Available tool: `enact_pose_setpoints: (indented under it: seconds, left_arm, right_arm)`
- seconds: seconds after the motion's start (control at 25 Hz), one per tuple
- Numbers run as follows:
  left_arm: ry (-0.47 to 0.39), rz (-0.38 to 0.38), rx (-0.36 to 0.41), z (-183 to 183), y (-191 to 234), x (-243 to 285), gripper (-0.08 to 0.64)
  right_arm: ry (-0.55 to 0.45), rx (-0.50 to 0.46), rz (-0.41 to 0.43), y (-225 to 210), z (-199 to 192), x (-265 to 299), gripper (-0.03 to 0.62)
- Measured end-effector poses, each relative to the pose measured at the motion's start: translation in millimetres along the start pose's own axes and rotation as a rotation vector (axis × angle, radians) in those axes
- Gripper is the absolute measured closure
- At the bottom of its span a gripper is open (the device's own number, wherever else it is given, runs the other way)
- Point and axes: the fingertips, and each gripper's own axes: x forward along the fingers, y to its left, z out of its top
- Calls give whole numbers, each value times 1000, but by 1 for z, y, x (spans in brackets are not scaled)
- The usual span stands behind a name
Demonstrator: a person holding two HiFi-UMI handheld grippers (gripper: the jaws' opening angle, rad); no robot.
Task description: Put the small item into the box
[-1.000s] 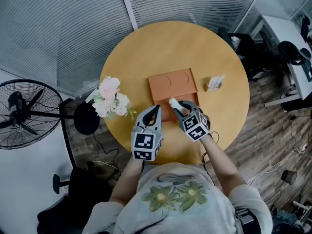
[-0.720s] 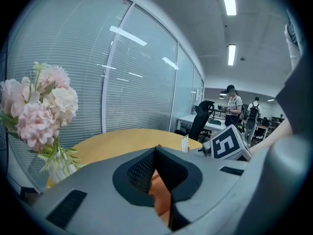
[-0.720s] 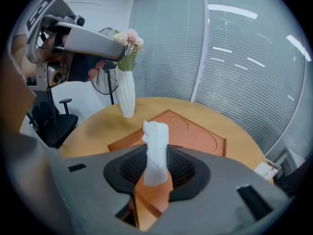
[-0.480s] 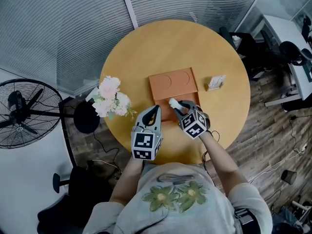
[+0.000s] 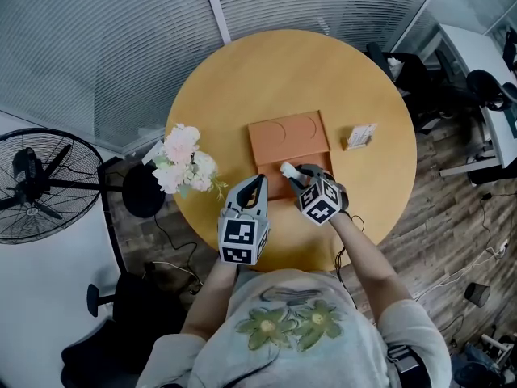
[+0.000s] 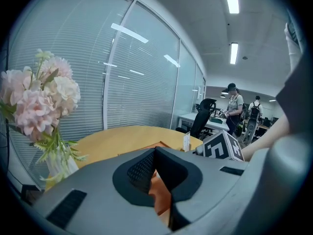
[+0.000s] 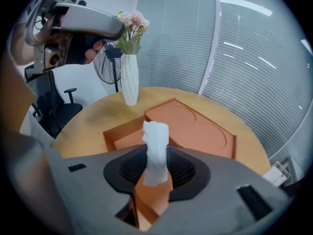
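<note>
Small item (image 7: 156, 151) (right claw (image 5: 297, 175) gripping) above box (image 7: 115, 131) rim.

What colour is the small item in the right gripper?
White small item, clearest in the right gripper view.

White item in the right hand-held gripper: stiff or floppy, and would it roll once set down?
The white item stands up past the right hand-held gripper without drooping, so probably fairly stiff. Its lumpy, uneven outline suggests it would not roll far. It looks small, so likely light.
</note>
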Motion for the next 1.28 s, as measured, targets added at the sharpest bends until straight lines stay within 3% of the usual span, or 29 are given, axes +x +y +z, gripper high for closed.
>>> enact_pose_setpoints:
  seconds: [1.28]
  left_arm:
    - [31, 16, -9, -11, 9, 12, 557]
  right_arm:
    - [190, -179, 74, 2, -31, 48, 463]
